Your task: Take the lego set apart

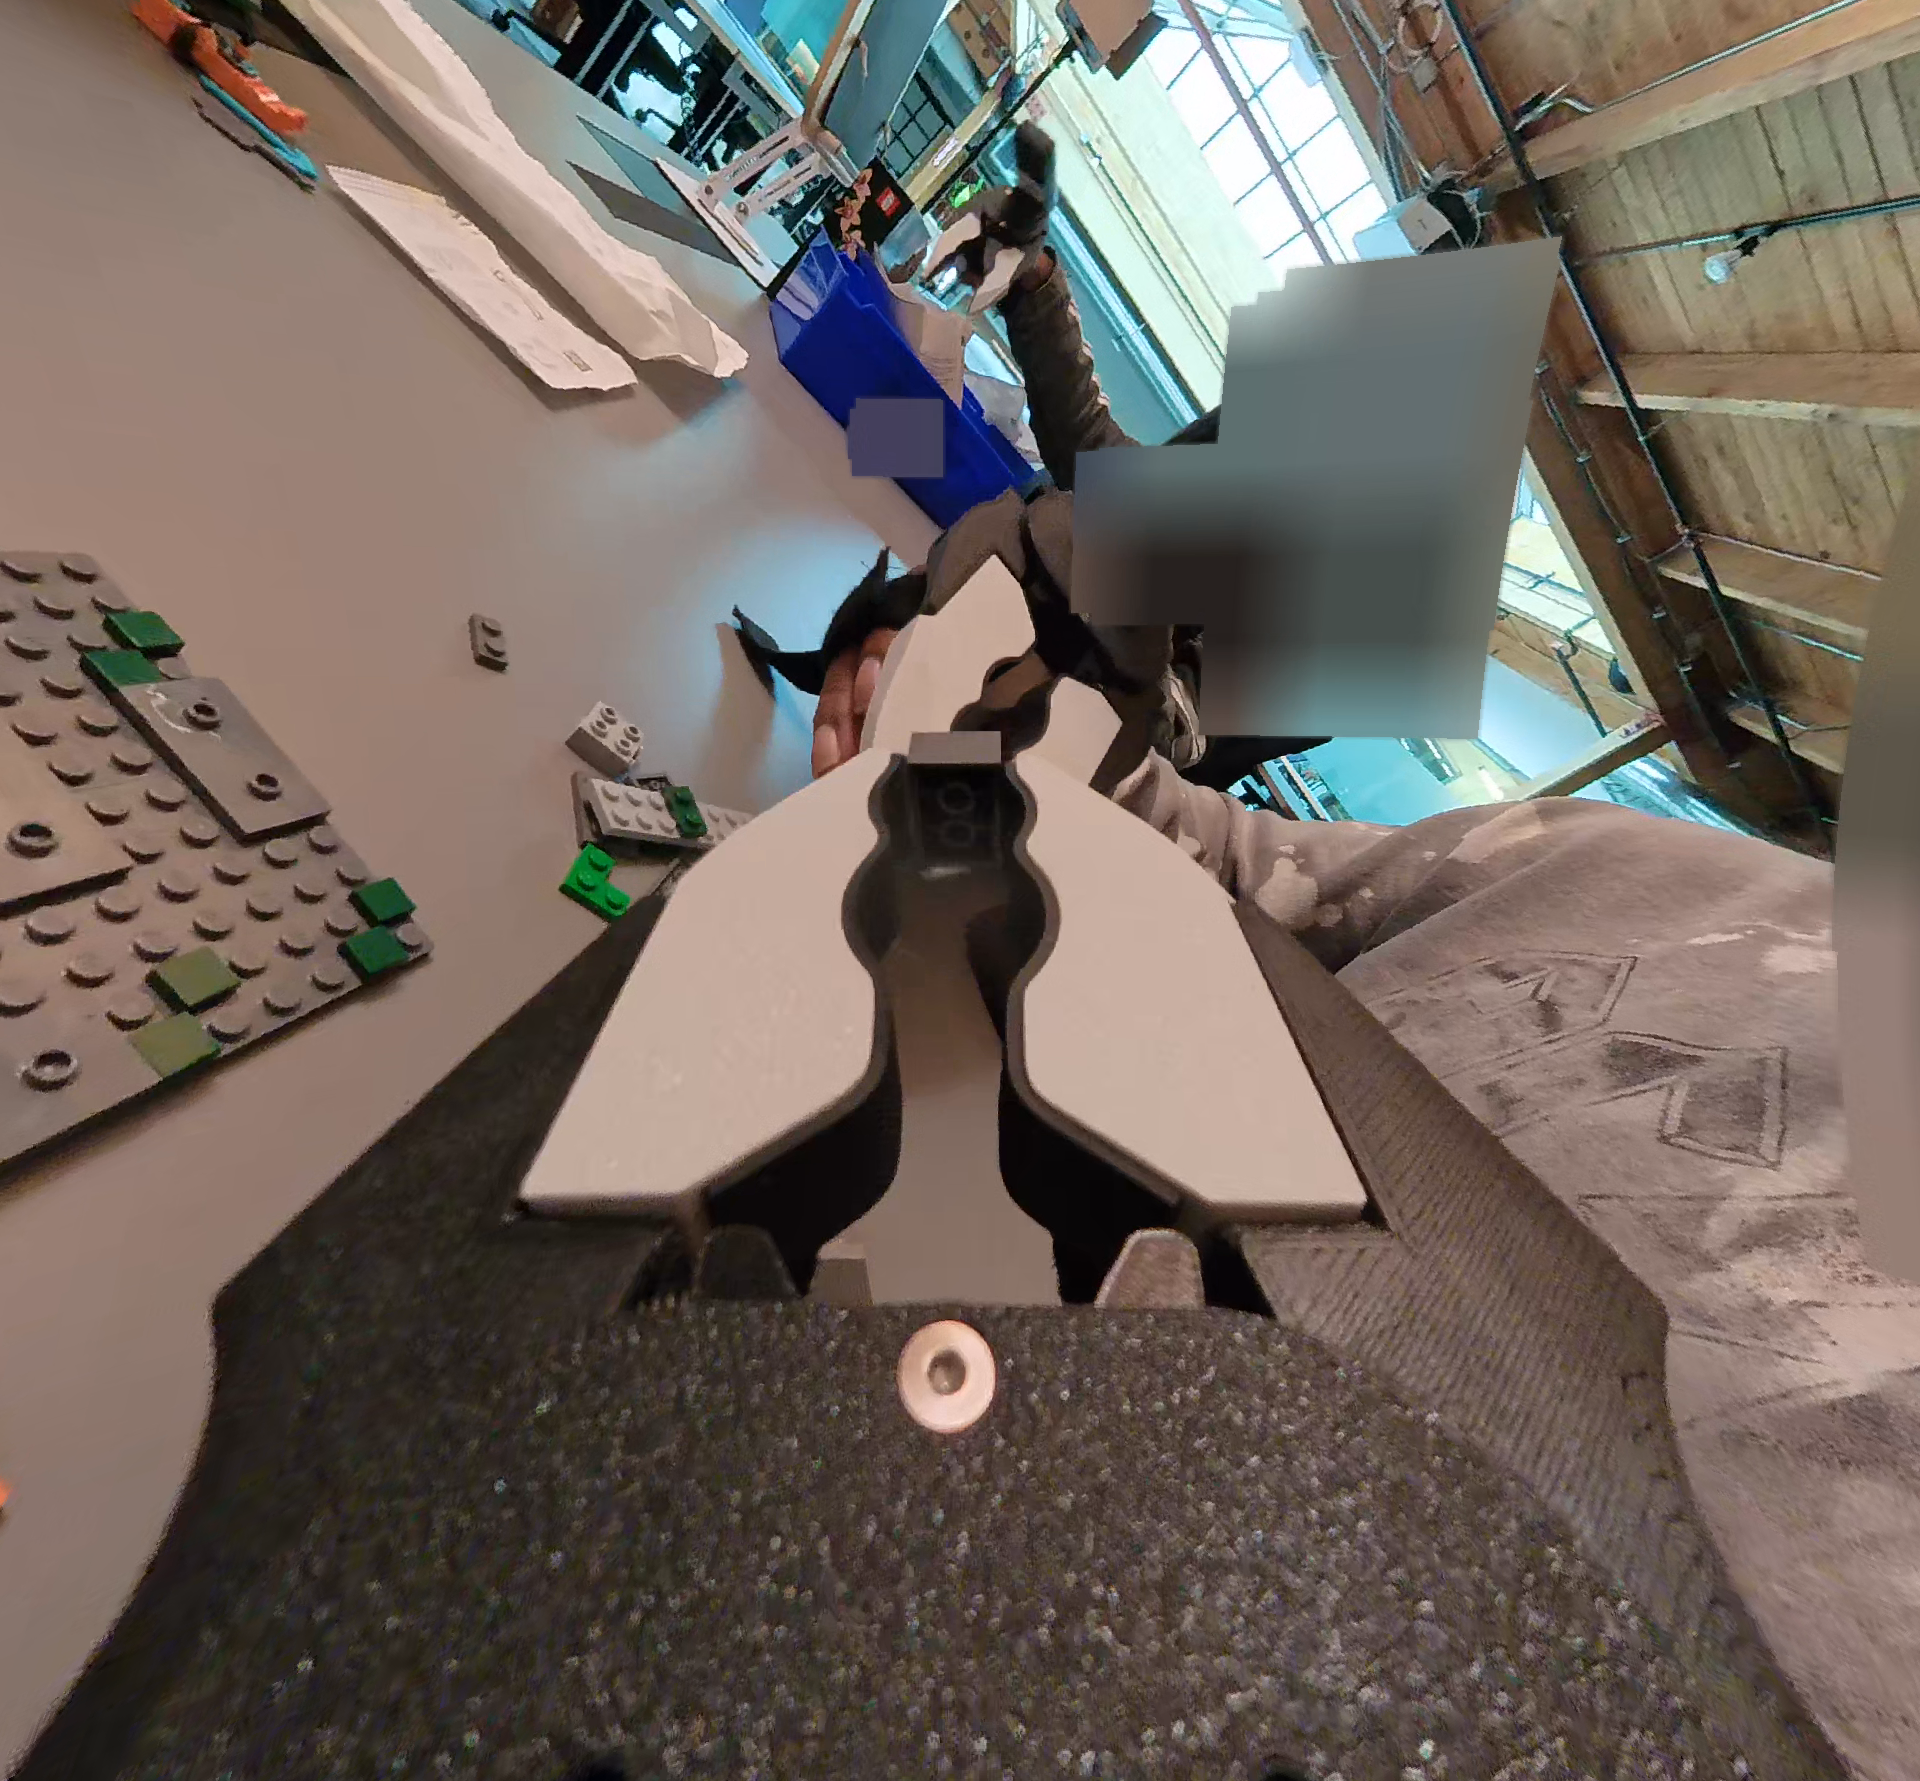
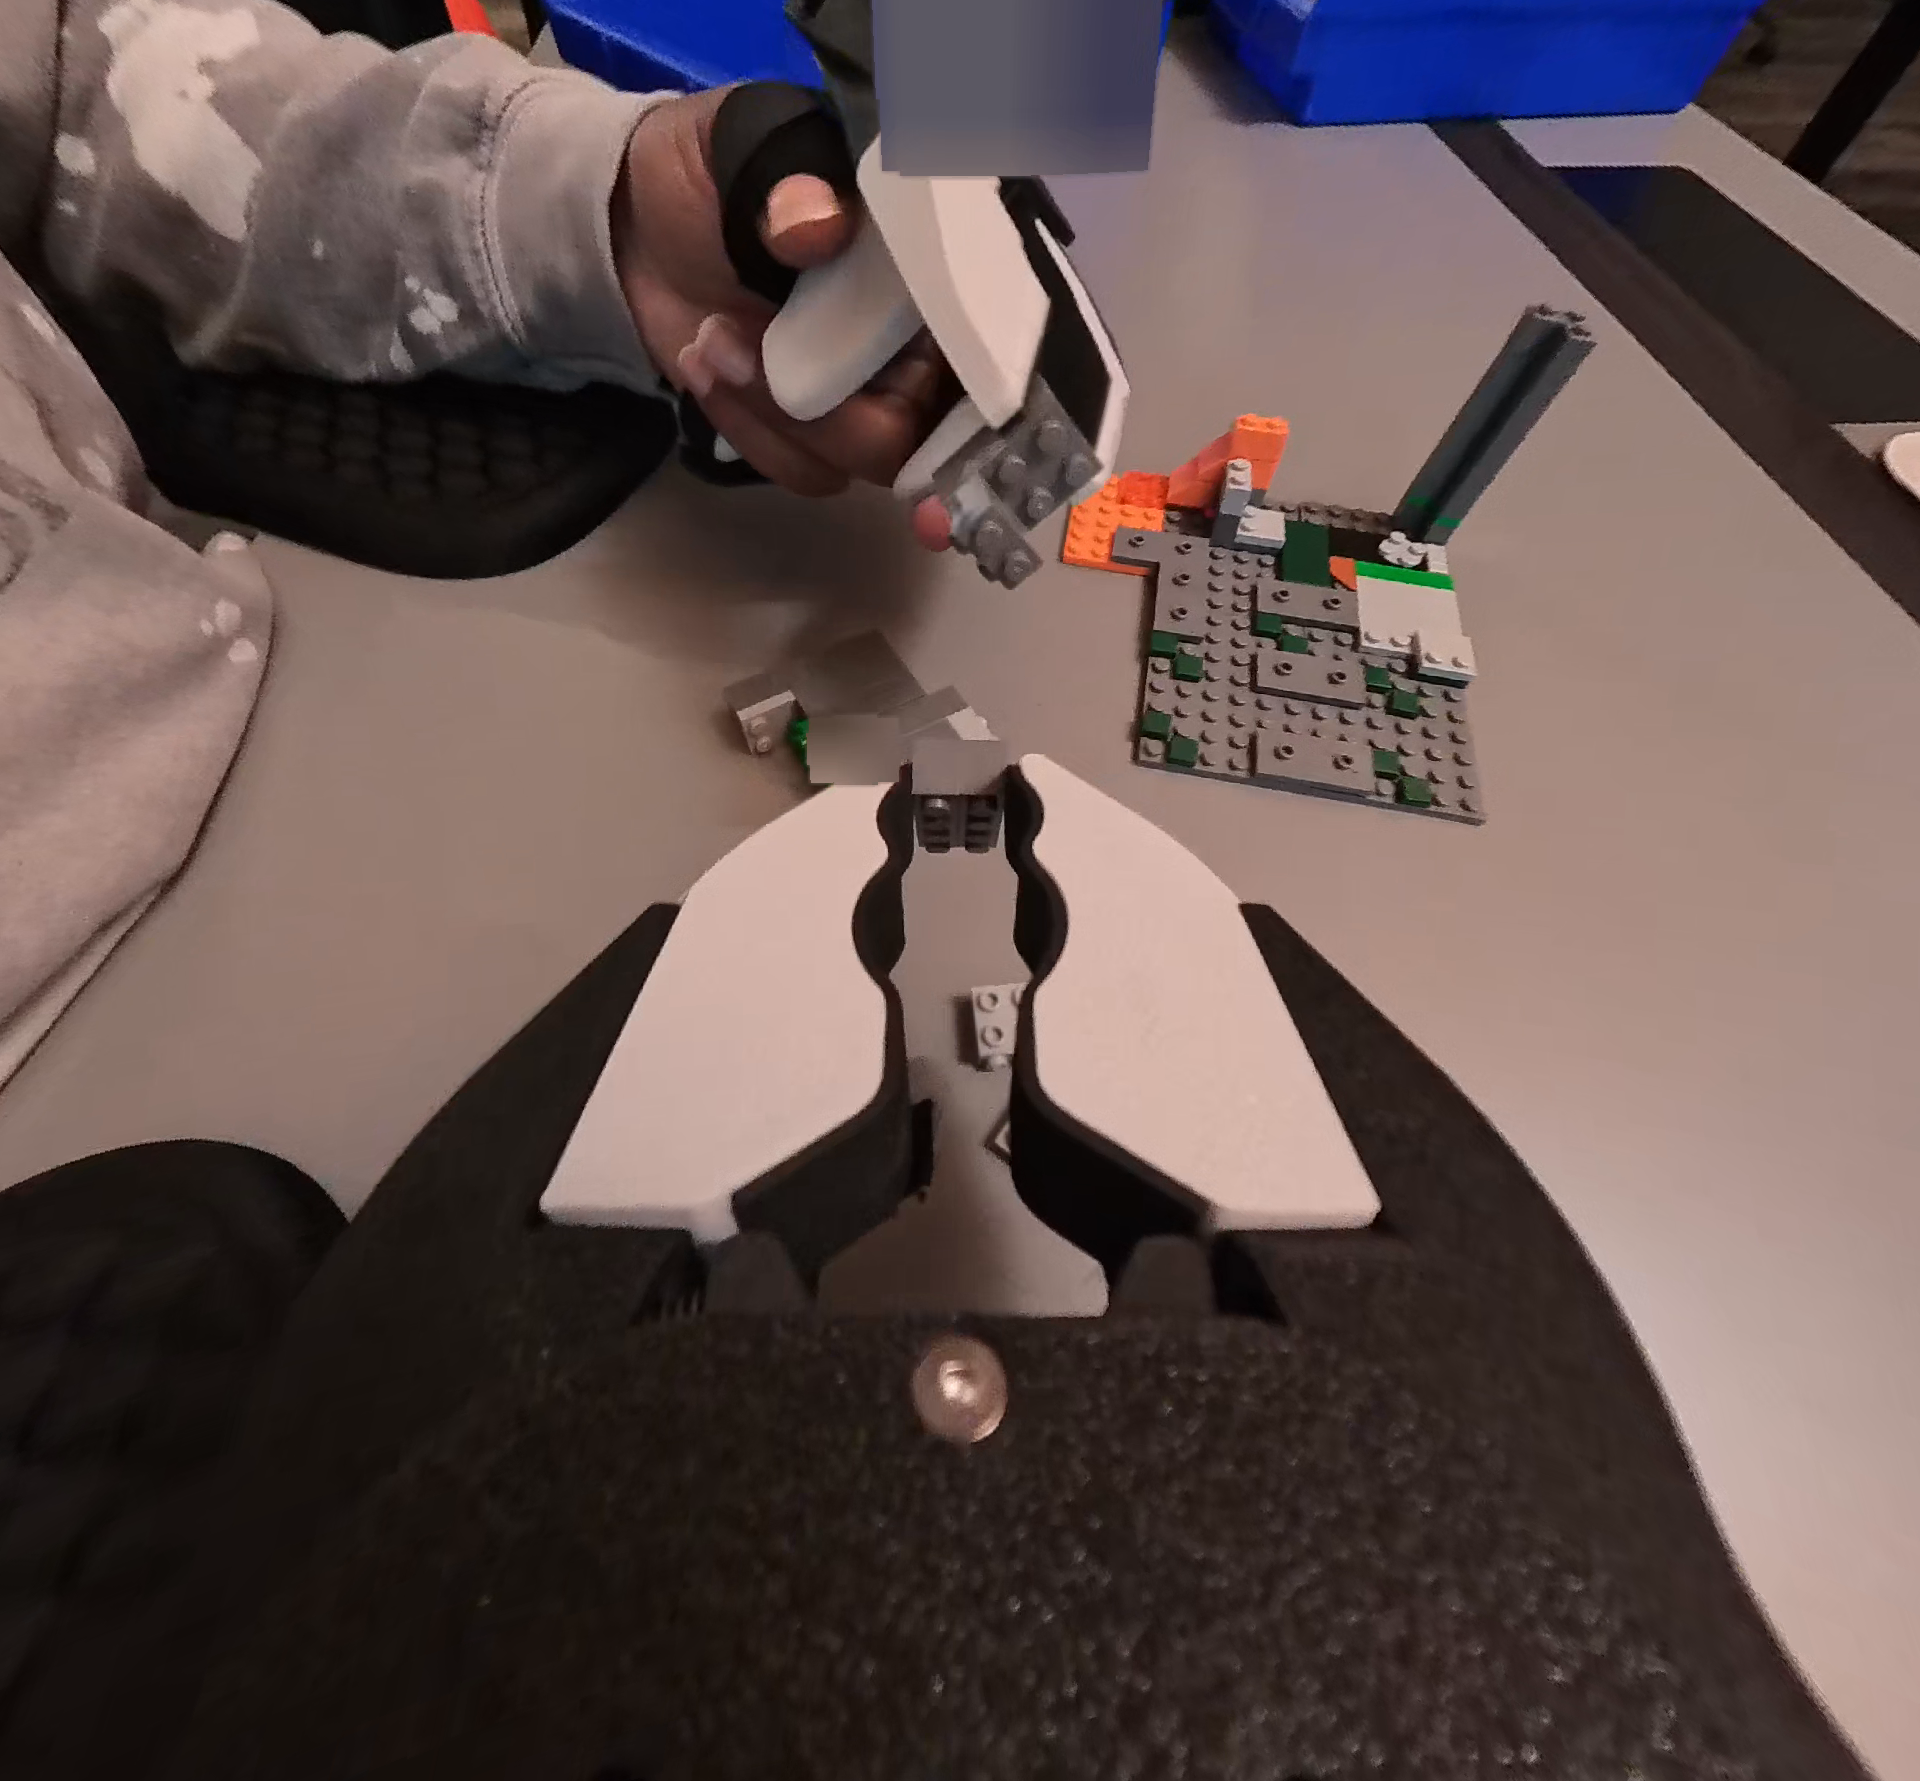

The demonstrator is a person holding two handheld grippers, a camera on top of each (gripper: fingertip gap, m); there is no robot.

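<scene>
Here: left tongs [image 1: 954, 775] pinch dark grey brick [image 1: 954, 812]; right tongs [image 2: 958, 796] clamp grey piece [image 2: 958, 801]. Baseplate build [image 2: 1314, 661] whole only in right view, centre right.

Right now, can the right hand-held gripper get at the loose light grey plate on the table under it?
Probably not yet: the right hand-held gripper is shut on a dark grey brick. The light grey plate lies unobstructed below its fingers.

Grey studded baseplate [image 2: 1311, 692] – green tiles [image 2: 1181, 750], orange bricks [image 2: 1117, 518]
</scene>
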